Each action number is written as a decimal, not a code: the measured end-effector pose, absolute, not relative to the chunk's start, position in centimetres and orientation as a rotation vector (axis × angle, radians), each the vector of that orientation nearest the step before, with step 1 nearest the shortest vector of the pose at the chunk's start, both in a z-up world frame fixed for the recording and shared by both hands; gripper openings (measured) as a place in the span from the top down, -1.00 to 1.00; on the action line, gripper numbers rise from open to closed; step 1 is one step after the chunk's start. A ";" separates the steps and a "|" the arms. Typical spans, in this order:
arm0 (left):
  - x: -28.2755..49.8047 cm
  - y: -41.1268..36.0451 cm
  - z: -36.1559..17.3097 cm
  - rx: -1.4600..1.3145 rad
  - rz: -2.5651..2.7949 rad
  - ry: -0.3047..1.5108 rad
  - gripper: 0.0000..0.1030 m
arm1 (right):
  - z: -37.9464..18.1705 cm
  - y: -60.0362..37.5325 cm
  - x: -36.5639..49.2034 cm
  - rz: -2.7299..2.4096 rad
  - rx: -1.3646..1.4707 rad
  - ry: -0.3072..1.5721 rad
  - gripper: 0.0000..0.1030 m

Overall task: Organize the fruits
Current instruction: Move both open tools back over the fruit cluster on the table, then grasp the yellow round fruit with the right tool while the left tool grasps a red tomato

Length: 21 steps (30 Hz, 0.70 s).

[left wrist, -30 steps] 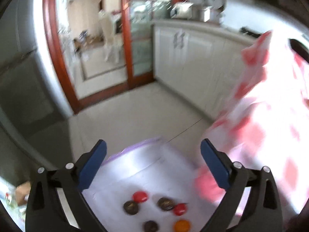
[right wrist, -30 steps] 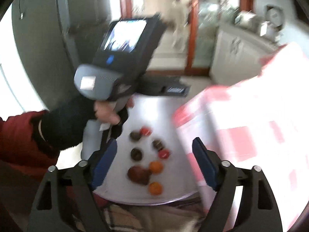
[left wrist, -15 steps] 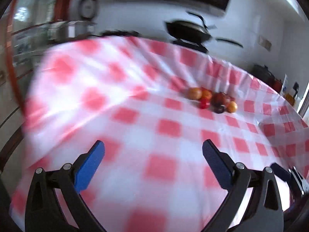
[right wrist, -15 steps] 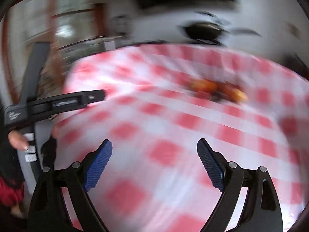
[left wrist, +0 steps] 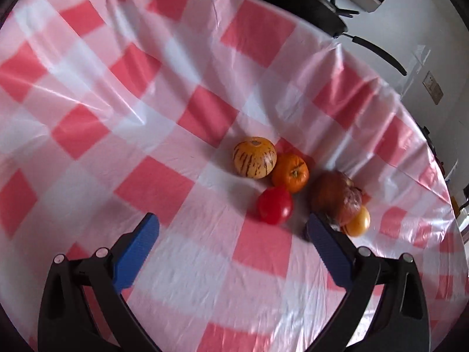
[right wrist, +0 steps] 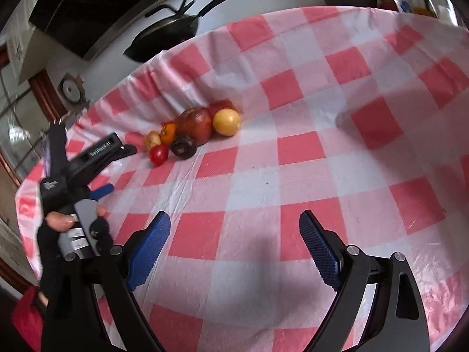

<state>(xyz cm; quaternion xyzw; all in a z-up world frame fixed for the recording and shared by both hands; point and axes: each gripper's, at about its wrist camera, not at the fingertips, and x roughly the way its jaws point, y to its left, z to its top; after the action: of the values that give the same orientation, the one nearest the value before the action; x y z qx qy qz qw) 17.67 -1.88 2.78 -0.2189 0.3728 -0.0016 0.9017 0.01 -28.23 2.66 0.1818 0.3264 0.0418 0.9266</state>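
Left hand-held gripper (left wrist: pixel 231 228) tilts down, jaws apart, near fruits (left wrist: pixel 271 173).

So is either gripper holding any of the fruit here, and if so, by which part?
Nothing is held. The left gripper and right gripper are both open over the checked tablecloth, short of the fruit pile.

A red-and-white checked plastic cloth (left wrist: pixel 152 94) covers the tabletop, creased toward its far edge. Beyond that edge stands a white wall (left wrist: pixel 416 29) with a black pan (right wrist: pixel 164 38) before it. A wood-framed glass door (right wrist: pixel 17 123) shows past the tabletop's left edge.
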 end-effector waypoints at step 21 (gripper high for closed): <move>18.1 -0.6 2.1 -0.501 -0.105 0.805 -0.96 | 1.0 -23.3 19.8 0.044 -0.136 0.865 -0.27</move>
<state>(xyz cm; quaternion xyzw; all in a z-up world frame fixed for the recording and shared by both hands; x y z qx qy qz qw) 18.09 -0.65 2.12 -0.2410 0.3872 -0.0504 0.8885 19.81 -23.28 1.02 -0.0660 0.4188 0.0213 0.9054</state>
